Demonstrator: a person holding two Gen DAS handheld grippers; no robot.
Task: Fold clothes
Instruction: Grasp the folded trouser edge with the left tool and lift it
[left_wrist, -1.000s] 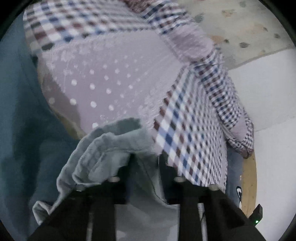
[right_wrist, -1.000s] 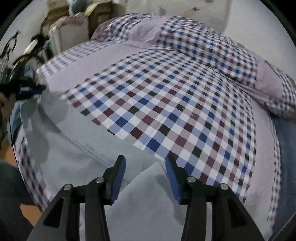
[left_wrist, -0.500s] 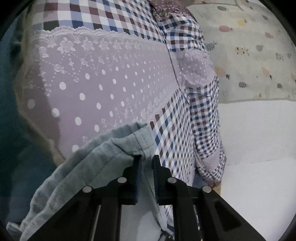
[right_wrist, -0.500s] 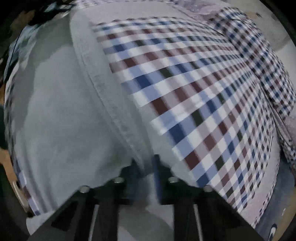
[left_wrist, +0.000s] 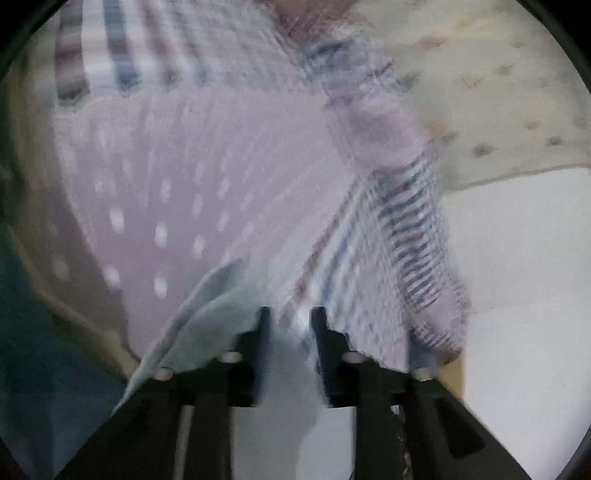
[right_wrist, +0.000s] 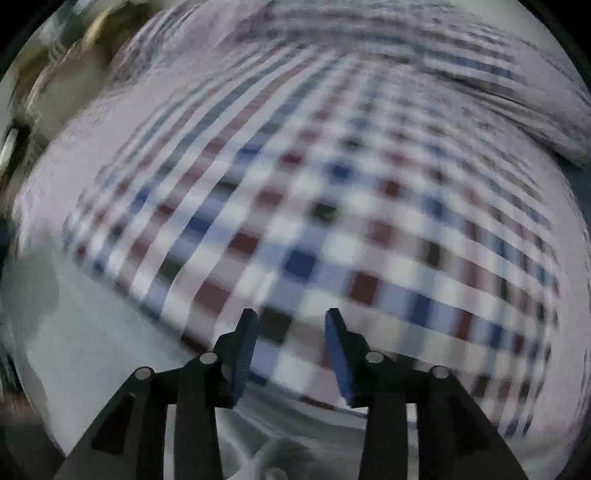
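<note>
Clothes: a pale grey-blue garment (left_wrist: 207, 314) lies beside the left gripper (left_wrist: 288, 317), both grippers' fingers parted and holding nothing, the right gripper (right_wrist: 290, 321) over checked cloth (right_wrist: 332, 221); next calls for regripping an edge.

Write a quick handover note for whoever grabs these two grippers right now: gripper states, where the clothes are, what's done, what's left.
Left hand-held gripper: open, holding nothing; the grey-green garment lies right by its left finger.
Right hand-held gripper: open, empty, over the checked shirt.
The shirt is spread flat with its dotted lilac panel showing, and the grey garment overlaps its near edge.
Both views are blurred.
Done: no finished fold visible.
Left: fold both.
</note>
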